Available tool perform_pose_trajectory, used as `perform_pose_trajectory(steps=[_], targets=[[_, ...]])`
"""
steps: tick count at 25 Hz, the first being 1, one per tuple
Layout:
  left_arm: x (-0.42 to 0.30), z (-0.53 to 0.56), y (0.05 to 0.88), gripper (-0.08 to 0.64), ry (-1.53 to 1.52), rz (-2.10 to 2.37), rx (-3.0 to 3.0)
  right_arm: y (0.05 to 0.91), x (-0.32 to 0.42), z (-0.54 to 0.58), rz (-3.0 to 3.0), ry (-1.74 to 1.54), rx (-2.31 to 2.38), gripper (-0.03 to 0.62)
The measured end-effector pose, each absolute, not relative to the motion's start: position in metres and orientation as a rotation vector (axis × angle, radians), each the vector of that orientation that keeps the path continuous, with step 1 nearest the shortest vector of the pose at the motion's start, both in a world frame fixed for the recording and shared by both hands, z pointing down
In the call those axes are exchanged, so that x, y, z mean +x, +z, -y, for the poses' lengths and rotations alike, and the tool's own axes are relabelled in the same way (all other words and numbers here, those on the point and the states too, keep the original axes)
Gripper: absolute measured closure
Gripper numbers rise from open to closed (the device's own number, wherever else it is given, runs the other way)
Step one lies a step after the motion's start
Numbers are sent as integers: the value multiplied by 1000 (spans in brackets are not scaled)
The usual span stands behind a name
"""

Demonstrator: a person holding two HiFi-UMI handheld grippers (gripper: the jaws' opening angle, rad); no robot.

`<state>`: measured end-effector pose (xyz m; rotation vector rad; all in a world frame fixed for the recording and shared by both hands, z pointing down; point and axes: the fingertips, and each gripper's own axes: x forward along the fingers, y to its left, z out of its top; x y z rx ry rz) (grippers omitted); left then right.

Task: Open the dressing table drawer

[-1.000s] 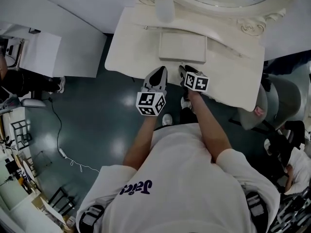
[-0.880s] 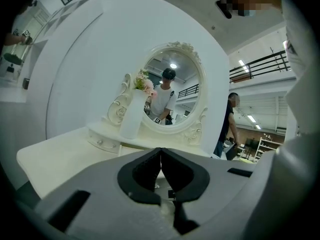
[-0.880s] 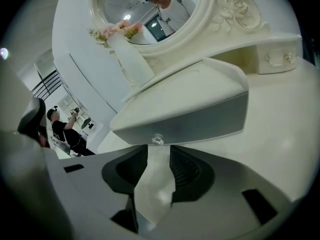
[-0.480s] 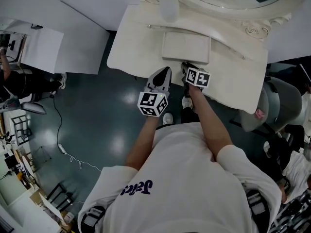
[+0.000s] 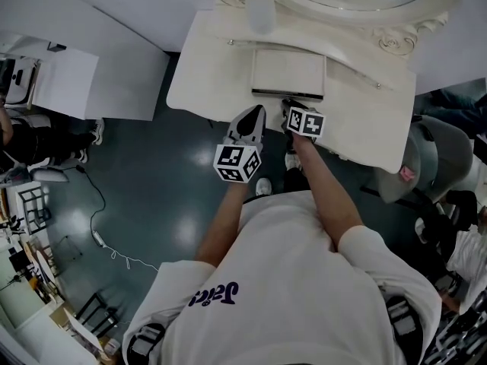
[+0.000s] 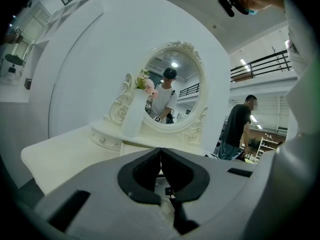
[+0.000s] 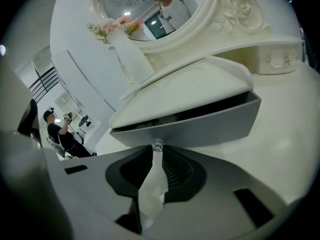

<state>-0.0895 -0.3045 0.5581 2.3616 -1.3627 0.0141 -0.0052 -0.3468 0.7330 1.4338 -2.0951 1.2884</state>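
**Knob taken at the right tool's tips; the drawer lies straight ahead**

The drawer [image 7: 200,126] is set in the middle of the dressing table's surface [image 5: 205,82], below the mirror [image 7: 150,4] and to the right of the vase [image 7: 132,54]. Its grey front is seen running crosswise to the line of the right tool [image 7: 156,151], directly ahead of it. The small clear knob [image 7: 157,145] at the middle of that front is caught between the very tips. The jaws are closing and their pads appear to be pressed on the knob already. A dark slit is seen between the grey front and the white top above it. In the head view the same slit shows as a dark line along the near edge of the panel, so the drawer is judged to be at most a crack open.

The left tool [image 5: 249,120] is held just beside the right one, at the near edge of the surface. Its jaws are clenched together on nothing, and it is pointed past the drawer toward the mirror.

The right tool is therefore the nearer one and is already on the handle. The coming pull is judged to run straight back along that tool's own line, toward the person, square to the drawer's long front. A sideways drag could let the small knob slip from the tips.
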Motion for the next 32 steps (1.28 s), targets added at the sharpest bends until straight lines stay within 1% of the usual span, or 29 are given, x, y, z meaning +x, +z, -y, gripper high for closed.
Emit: perform_pose_trajectory(steps=[32], targets=[[-89, 257, 558, 545, -1, 1273, 2390, 735, -13, 274, 2073, 1236, 1433, 528]])
